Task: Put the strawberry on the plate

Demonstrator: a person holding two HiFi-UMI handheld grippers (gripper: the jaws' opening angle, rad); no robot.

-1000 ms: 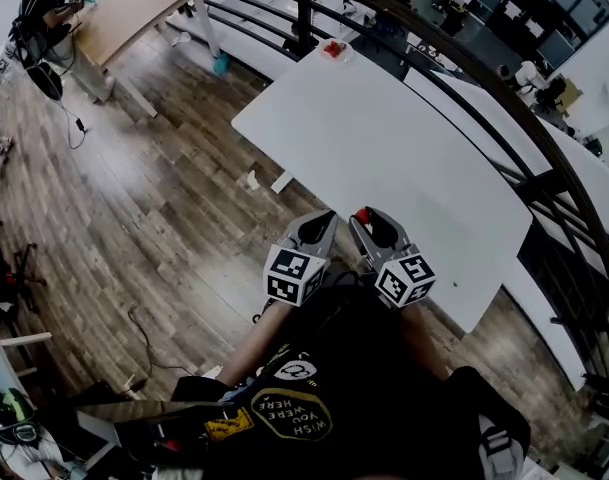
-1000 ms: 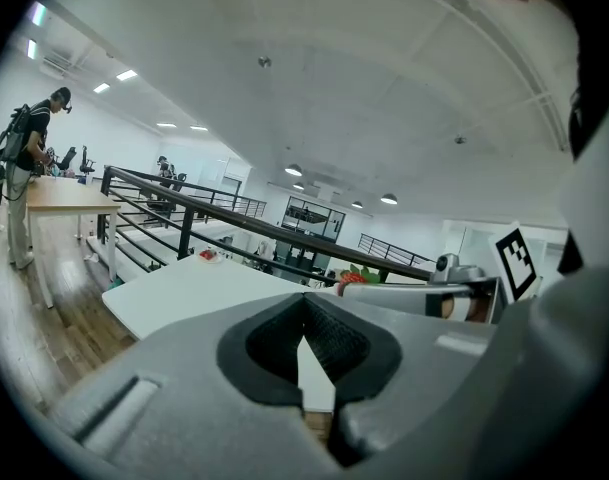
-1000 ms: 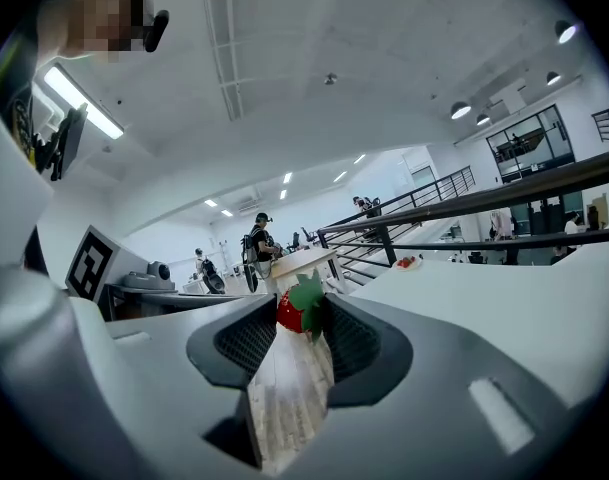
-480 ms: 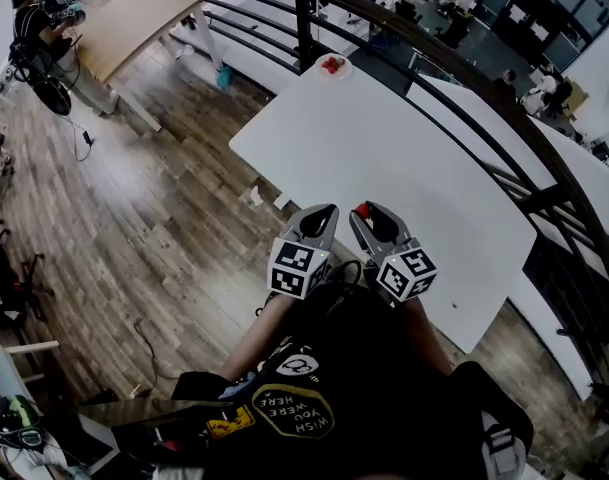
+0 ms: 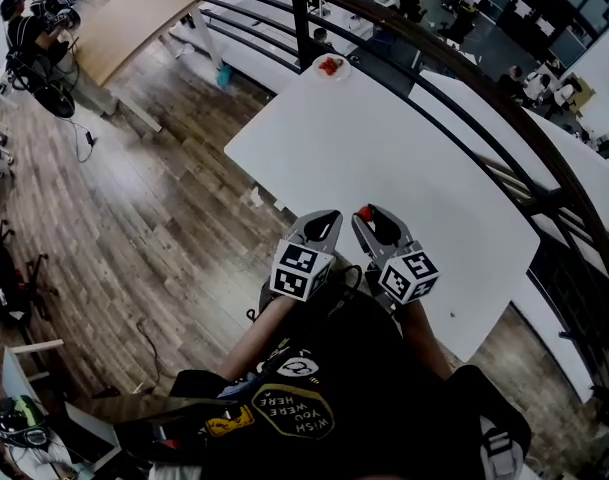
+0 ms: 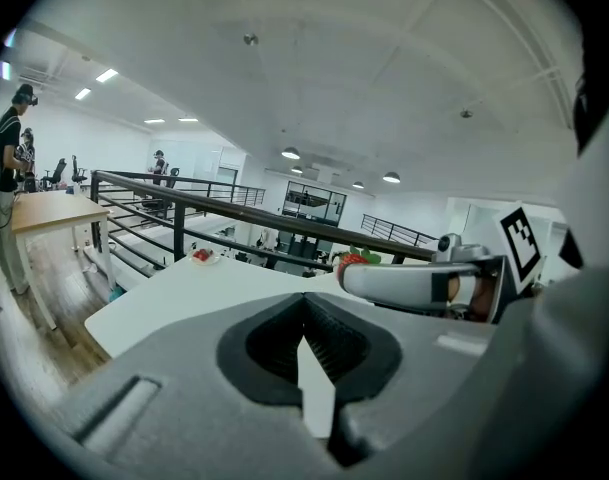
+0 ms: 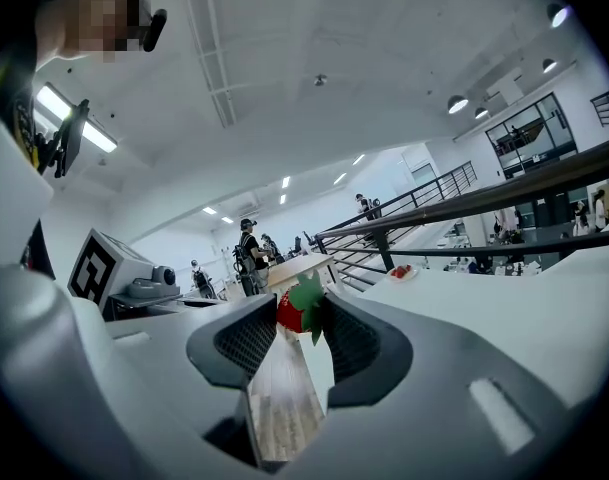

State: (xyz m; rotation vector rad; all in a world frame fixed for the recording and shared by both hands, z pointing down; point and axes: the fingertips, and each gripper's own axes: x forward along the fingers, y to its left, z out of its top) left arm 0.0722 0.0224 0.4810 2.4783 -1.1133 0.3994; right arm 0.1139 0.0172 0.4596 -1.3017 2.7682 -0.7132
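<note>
A white plate with red strawberries on it stands at the far end of the long white table. My right gripper is at the table's near edge, shut on a red strawberry. In the right gripper view the strawberry sits between the pads with its green leaves up, and the plate is small and far off. My left gripper hovers just left of the right one, its jaws shut with nothing in them. The left gripper view shows the plate far ahead and the held strawberry.
A black railing runs along the table's far side. Wooden floor lies to the left. A wooden desk with a person beside it stands at the back left. Other people are far off.
Both grippers, held side by side, have come forward over the near end of the white table. The plate now looks a little nearer. Neither grip has changed.
</note>
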